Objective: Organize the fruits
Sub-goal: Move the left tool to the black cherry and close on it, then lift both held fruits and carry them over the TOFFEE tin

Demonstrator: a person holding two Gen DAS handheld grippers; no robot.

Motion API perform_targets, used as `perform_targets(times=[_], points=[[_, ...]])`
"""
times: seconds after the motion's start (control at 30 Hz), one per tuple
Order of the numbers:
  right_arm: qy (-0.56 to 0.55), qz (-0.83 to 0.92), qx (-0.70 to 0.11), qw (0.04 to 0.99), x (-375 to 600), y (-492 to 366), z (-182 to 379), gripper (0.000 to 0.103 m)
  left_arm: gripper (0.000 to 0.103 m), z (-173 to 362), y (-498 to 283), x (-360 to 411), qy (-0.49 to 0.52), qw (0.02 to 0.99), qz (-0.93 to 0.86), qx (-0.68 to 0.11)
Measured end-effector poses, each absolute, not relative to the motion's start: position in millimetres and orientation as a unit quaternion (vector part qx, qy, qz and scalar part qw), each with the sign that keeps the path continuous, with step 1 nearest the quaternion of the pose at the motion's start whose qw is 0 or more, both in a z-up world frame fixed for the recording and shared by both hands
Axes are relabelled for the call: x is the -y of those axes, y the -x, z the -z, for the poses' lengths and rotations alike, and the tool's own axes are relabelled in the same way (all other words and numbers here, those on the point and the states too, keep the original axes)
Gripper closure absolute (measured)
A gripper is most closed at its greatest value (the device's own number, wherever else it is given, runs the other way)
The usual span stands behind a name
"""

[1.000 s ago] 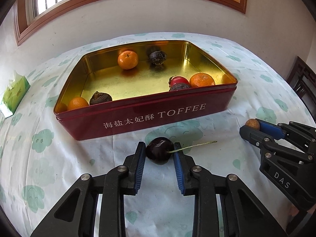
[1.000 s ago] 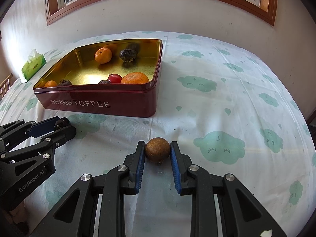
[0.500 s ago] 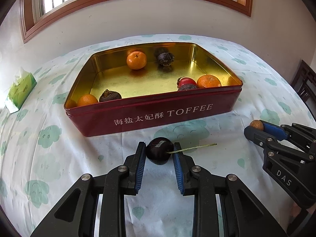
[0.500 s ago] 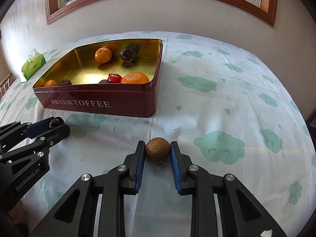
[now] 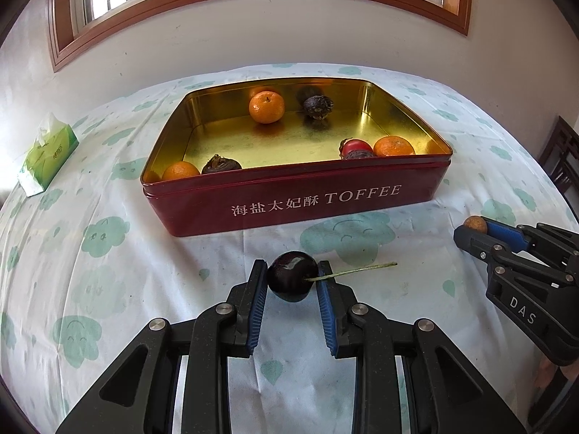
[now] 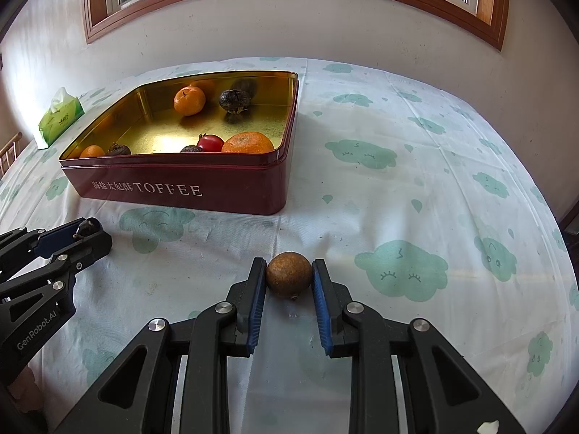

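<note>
The left tongs were clamped on a dark cherry, its blue pads pressed to either side and its thin green stem sticking out to the right over the cloth. The right tongs gripped a small round brown fruit in the same way, pads tight against its sides. Both fruits were held on the near side of a red toffee tin, which stood open on the bench under a white cloth printed with green clouds. Inside the tin's gold interior, a mandarin and a dark wrinkled fruit sat toward the far wall, well apart from the others. Near the front wall, another mandarin lay just beside a second dark fruit at the left, and a red fruit sat next to a third mandarin at the right. A green tissue pack lay on the cloth well left of the tin
</note>
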State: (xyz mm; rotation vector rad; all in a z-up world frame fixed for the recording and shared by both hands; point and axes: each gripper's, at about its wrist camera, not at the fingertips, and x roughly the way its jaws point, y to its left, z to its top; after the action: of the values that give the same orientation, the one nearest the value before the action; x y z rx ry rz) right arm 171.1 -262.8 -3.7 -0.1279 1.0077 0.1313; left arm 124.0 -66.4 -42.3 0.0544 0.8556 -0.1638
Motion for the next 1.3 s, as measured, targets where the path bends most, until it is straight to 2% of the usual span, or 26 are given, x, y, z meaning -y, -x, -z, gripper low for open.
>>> perform_targets(times=[0.77,1.3], points=[[0.06,-0.063,-0.488,0.869,263,-172,1,0.08,0.075,33,-123,48,-0.004,0.909,0.067,-0.411],[0.054,-0.068,-0.467,0.88,263,-178,-34,0.08,0.074,8,-129,32,0.012,0.918,0.069,-0.391]])
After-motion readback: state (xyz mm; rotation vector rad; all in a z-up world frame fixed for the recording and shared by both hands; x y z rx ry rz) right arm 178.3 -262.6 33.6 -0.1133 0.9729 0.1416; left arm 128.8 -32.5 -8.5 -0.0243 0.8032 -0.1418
